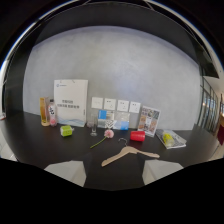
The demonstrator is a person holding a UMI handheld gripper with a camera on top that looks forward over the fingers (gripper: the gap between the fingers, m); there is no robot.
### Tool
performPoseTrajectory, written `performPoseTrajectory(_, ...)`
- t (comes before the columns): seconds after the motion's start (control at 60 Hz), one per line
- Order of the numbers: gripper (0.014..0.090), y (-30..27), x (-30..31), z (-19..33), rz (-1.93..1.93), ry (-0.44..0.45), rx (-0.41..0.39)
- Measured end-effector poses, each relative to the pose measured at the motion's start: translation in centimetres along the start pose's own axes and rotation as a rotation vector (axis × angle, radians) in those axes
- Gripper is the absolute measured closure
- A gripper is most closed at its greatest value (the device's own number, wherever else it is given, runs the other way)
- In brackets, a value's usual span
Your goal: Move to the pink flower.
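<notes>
A long dark table (45, 145) stretches ahead of the claw (113, 172), whose two pale fingers (67, 171) stand wide apart with nothing between them. Just ahead of the fingers lies a light wooden clothes hanger (129, 155). Beyond it rests the pink flower (108, 133) on its green stem. A white paper bag with blue print (71, 102) stands farther back, left of the claw. A small red cup (137, 135) lies right of the flower.

1 view | rides hand-held gripper (113, 172) | faces table (45, 145), wall | far back
</notes>
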Motion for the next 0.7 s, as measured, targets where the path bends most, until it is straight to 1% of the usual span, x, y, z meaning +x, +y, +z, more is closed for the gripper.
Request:
performPoseTrajectory(0.133,0.0192,0.2,-0.5,0.1,0.001,0.007,-0.015)
performPoseTrajectory(0.417,0.0193,1.1,-3.4,2.7,0.011,0.053,-0.053)
performPoseTrajectory(0.583,0.0194,1.4,-5.0,4.9,0.014,0.069,-0.086)
performPoseTrajectory(0.7,0.0195,0.8,-5.6,7.9,0.013,0.062,-0.099)
